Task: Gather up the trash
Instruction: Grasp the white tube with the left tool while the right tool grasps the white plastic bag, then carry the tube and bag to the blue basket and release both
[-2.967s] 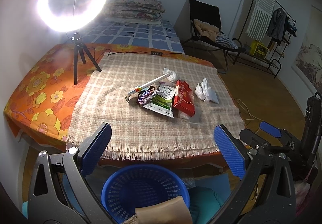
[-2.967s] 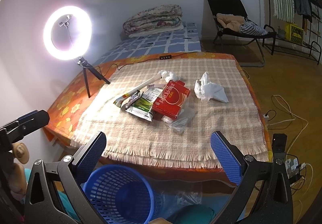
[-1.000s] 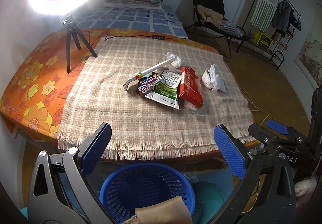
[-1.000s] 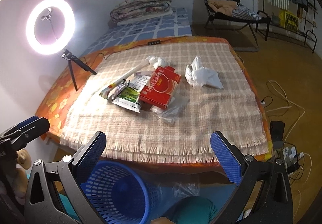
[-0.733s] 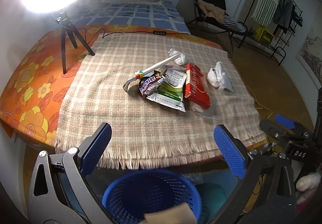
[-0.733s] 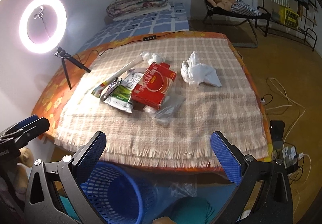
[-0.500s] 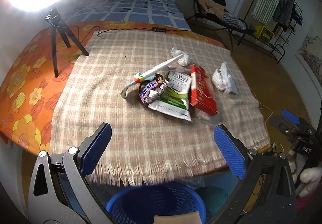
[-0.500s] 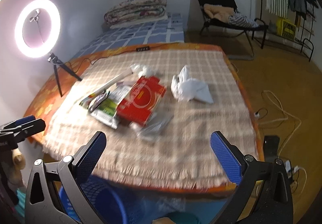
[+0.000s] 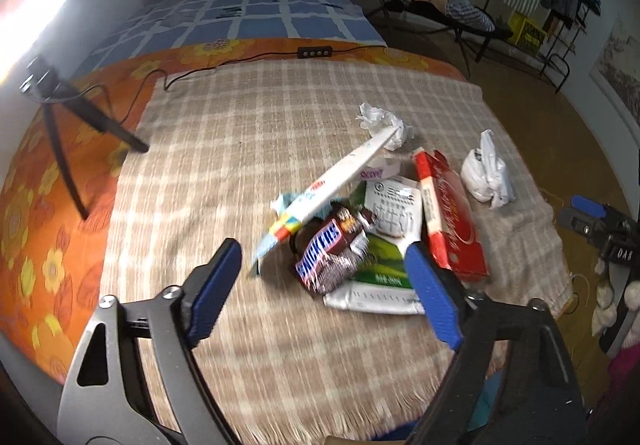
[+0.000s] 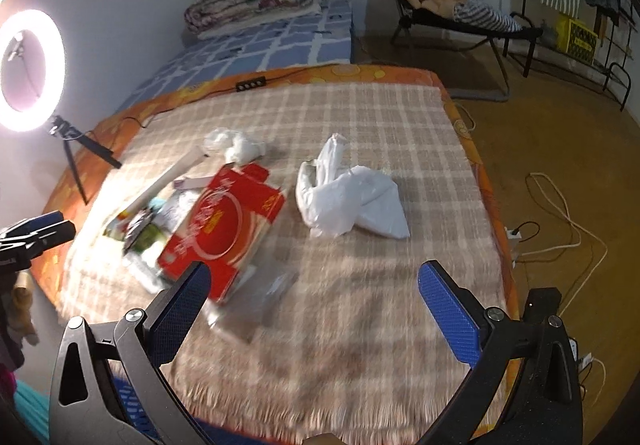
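Note:
A trash pile lies on the plaid cloth (image 9: 224, 149). It holds a Snickers wrapper (image 9: 324, 259), a green and white pouch (image 9: 386, 245), a long white carton (image 9: 344, 177), a red box (image 9: 450, 221), a crumpled tissue (image 9: 380, 121) and a white plastic bag (image 9: 486, 177). My left gripper (image 9: 324, 293) hovers just before the Snickers wrapper. Its jaws are closing and its pads touch nothing. My right gripper (image 10: 314, 311) is open over the cloth's near edge, by a clear plastic bag (image 10: 256, 297) and the red box (image 10: 224, 229). The white plastic bag (image 10: 348, 205) lies beyond it.
A ring light (image 10: 28, 69) on a tripod (image 9: 68, 125) stands at the table's left. A blue basket (image 10: 132, 401) sits below the near edge. A cable and switch (image 9: 314, 52) cross the far side. A chair (image 10: 440, 9) and floor cables (image 10: 560, 213) are to the right.
Both grippers have moved forward and down over the table toward the trash pile. The left jaws have narrowed. The blue basket has slipped out of the left view.

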The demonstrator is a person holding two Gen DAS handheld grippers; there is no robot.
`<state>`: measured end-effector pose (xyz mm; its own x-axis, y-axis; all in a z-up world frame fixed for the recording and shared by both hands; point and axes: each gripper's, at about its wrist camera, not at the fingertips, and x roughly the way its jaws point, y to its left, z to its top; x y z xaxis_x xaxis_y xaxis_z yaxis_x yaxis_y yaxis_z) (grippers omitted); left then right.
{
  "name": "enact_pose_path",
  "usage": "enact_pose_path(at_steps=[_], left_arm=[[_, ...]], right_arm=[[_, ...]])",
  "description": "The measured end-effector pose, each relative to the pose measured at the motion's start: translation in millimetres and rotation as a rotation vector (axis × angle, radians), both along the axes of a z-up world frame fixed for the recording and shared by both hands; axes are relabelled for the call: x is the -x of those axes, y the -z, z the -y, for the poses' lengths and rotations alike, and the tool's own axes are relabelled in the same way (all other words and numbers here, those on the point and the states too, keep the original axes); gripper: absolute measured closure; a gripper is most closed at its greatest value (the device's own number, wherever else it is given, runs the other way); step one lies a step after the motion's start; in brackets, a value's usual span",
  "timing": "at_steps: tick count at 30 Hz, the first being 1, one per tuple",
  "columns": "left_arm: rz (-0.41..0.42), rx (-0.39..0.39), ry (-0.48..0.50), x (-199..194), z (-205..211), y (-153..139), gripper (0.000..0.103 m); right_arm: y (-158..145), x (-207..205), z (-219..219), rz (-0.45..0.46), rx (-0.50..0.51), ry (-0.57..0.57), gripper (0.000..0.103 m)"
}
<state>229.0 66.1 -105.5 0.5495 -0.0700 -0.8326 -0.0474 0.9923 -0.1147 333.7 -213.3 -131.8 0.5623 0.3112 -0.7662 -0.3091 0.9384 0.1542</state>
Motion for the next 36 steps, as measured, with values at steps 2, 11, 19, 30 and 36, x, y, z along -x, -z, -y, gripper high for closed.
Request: enact_pose_path(at_steps=[2, 11, 19, 30, 36], left_arm=[[-0.018, -0.001, 0.012, -13.6, -1.0, 4.7, 0.027], [-0.11, -0.083, 0.11, -64.1, 10.9, 33.5, 0.041], [-0.158, -0.103, 0.123, -90.4, 10.6, 51.7, 0.058], [-0.17, -0.072, 0.114, -104.5, -0.4, 58.8, 0.087], [-0.162, -0.052, 0.096, -108.8, -7.7, 61.6, 0.096]], right_arm=[[5.3, -15.2, -0.6, -0.023, -0.018, 0.011, 0.0], [19.8, -63.1, -12.2, -0.082, -0.034, 0.035, 0.005], [37.3, -90.2, -27.4, -0.105, 0.037, 0.038, 0.01], [57.0, -111.6, -37.7, -0.152, 0.086, 0.034, 0.022], [64.4, -114.5, -38.5, -0.183, 0.073, 0.022, 0.042]])
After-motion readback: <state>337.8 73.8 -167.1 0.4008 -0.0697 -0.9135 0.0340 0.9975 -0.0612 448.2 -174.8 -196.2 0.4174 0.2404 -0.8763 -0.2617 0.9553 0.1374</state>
